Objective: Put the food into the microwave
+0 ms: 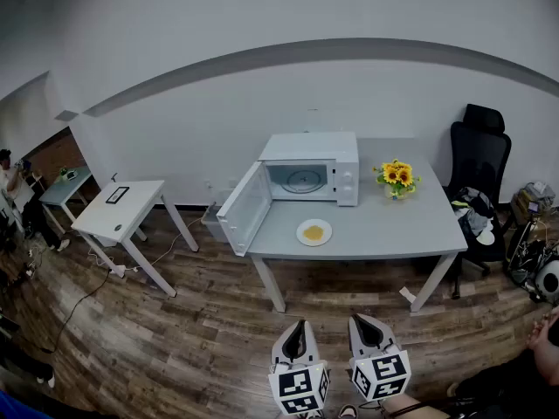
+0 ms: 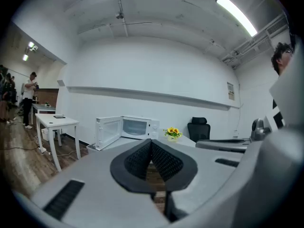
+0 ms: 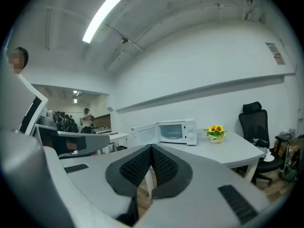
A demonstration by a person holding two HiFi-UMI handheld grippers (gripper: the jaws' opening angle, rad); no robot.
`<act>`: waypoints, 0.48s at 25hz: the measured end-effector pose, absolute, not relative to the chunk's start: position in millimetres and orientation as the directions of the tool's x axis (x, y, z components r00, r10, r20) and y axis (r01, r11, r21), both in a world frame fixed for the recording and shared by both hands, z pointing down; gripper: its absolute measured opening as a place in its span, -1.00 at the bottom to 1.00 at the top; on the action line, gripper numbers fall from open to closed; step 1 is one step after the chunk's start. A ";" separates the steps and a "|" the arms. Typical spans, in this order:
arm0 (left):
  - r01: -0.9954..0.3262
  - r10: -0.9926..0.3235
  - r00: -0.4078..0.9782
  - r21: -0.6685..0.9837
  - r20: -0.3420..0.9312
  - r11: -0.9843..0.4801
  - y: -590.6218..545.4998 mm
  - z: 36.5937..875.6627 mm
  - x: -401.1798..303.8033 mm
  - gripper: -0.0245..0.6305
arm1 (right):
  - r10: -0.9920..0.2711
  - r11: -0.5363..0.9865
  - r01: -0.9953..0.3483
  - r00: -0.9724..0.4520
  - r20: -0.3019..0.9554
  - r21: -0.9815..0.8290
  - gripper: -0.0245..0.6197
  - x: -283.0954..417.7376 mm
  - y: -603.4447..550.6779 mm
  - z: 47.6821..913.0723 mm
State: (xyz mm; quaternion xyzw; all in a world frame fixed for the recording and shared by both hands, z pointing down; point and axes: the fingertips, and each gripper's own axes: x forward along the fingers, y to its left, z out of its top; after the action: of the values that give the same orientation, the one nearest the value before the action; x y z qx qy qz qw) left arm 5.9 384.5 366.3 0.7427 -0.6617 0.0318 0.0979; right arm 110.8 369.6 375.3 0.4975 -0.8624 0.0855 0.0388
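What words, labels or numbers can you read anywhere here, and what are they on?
No text is readable.
On the wall sign: too small to read.
On the microwave panel: too small to read.
On the left gripper and right gripper cubes: square patterns, no letters.

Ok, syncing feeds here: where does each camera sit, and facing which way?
Head view: on the person's head, looking down at table and open microwave; left gripper and right gripper below.
Left gripper view: on the left gripper, facing the microwave past shut fingers.
Right gripper view: on the right gripper, same aim, fingers shut.
All share microwave and sunflowers.
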 end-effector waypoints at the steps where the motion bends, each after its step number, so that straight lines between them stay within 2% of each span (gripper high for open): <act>1: -0.989 -0.977 0.120 0.104 0.177 -0.103 383.8 366.5 4.9 -0.93 | -0.850 0.492 -0.864 -0.503 0.153 -0.108 -0.88 110.1 368.9 375.5; 12: -0.989 -0.975 0.129 0.097 0.182 -0.112 379.1 367.7 -10.4 -0.93 | -0.856 0.478 -0.869 -0.493 0.152 -0.125 -0.88 96.9 365.3 377.2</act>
State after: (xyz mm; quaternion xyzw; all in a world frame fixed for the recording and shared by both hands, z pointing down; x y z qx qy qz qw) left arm -10.4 379.1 367.7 0.7449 -0.6590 0.0365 0.0971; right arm 96.9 365.3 377.2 0.5021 -0.8591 0.0930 0.0342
